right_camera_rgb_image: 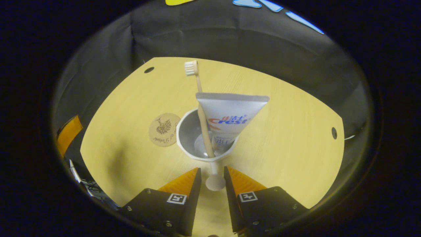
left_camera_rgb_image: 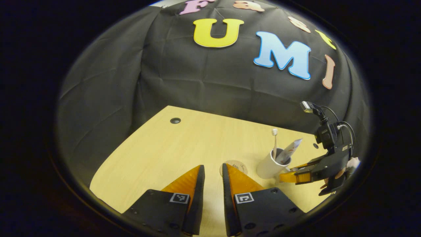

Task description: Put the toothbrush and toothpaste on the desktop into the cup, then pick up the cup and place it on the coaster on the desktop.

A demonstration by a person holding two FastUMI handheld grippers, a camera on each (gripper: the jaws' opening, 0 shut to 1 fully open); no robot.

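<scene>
though parted, right gripper (right_camera_rgb_image: pixel 212 173) astride cup handle (right_camera_rgb_image: pixel 214 176)

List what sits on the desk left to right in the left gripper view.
Grommet hole → coaster → cup holding the toothbrush and toothpaste → right tool at the cup's handle side.

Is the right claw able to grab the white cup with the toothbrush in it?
Probably yes. The right claw sits open just in front of the white plastic cup, its handle between the fingers, with only bare wooden desktop nearby and nothing blocking.
</scene>
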